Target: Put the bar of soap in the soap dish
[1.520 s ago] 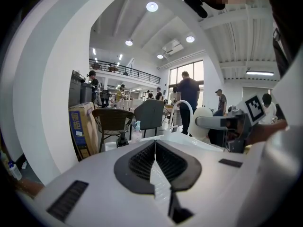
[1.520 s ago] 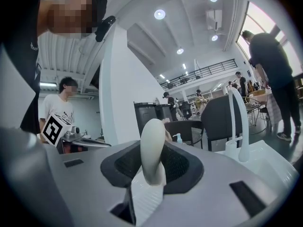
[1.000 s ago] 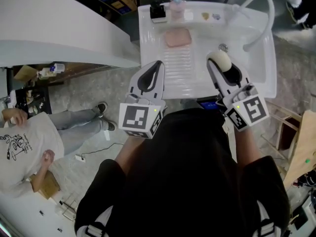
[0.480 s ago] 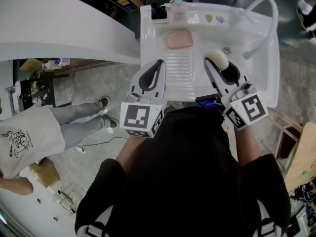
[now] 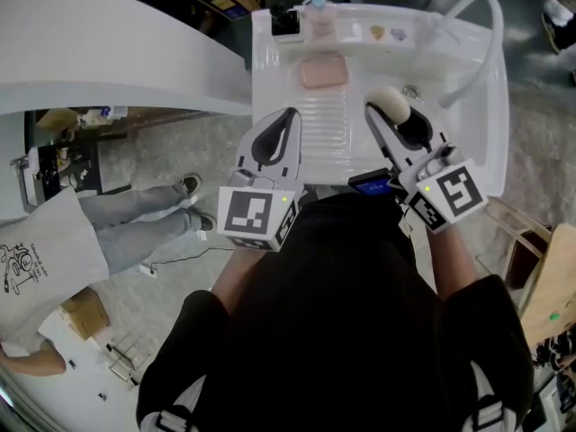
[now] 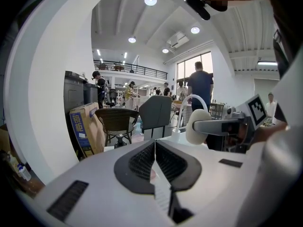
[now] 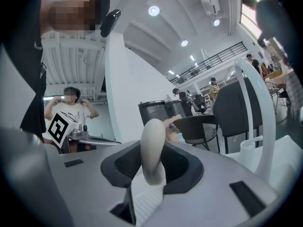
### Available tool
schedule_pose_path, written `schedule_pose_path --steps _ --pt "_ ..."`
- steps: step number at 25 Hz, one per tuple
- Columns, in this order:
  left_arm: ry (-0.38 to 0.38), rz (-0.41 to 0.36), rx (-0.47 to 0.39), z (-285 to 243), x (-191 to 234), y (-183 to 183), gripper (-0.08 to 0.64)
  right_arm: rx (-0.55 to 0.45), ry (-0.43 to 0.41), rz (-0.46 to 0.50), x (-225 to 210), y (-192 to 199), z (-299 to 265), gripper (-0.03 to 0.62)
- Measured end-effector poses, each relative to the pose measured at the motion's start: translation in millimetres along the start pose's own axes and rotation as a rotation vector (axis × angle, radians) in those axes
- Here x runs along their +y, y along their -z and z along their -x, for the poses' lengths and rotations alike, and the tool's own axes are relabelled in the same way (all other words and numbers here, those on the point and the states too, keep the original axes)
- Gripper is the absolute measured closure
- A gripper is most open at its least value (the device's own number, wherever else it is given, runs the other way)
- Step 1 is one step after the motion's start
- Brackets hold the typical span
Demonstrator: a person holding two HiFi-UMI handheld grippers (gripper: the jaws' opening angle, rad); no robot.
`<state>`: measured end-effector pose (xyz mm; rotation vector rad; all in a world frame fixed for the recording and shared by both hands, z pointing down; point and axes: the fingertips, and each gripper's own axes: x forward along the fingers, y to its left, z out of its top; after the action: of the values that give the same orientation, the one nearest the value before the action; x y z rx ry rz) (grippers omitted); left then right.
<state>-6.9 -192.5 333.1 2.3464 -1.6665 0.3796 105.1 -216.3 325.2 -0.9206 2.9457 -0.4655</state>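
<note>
**Spotter A:** Your right hand-held gripper (image 5: 394, 117): jaws partway apart, pads clamped on the bar of soap (image 7: 152, 141). The soap is cream-coloured and oval. It stands on edge between the pads, and its top pokes out past the tips.

**Spotter B:** Same from your head view. You hold the soap above the white sink (image 5: 266, 79), over the right edge of the ribbed washboard (image 5: 328, 129). It is in the air, clear of the ribs.

**Spotter A:** Your left hand-held gripper (image 5: 286, 124): jaws pressed flat together, nothing between them. It hangs over the near left part of the ribbing, level with your right one. The two are apart.

**Spotter B:** The pink soap dish (image 5: 323, 72) lies at the far end of the ribbing. From where you stand it is farther than the soap and to its left. The soap is near the dish but not touching it and not over it.

**Spotter A:** On the far rim behind the dish stands a pump bottle (image 5: 317, 12), with a small black item (image 5: 286, 21) just to its left. I cannot tell what the black item is.

**Spotter B:** A white curved hose (image 5: 481, 34) arcs over the right side of the sink. A large white curved panel (image 5: 108, 61) runs off to your left.

**Spotter A:** A person in a white printed T-shirt (image 5: 36, 259) is on the floor at your far left, well away from the sink.
</note>
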Motion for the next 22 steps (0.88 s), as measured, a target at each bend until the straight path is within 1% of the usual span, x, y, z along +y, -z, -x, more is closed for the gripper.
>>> schedule_pose_path --steps 8,16,22 --pt "0.013 0.009 -0.007 3 14 3 0.555 0.014 0.010 0.025 6 -1 -11 0.476" --pt "0.053 0.007 -0.015 -6 36 0 0.554 0.015 0.076 0.042 -3 -6 -27 0.476" --pt "0.077 0.008 0.002 -11 51 2 0.555 0.024 0.118 0.042 -6 -3 -36 0.476"
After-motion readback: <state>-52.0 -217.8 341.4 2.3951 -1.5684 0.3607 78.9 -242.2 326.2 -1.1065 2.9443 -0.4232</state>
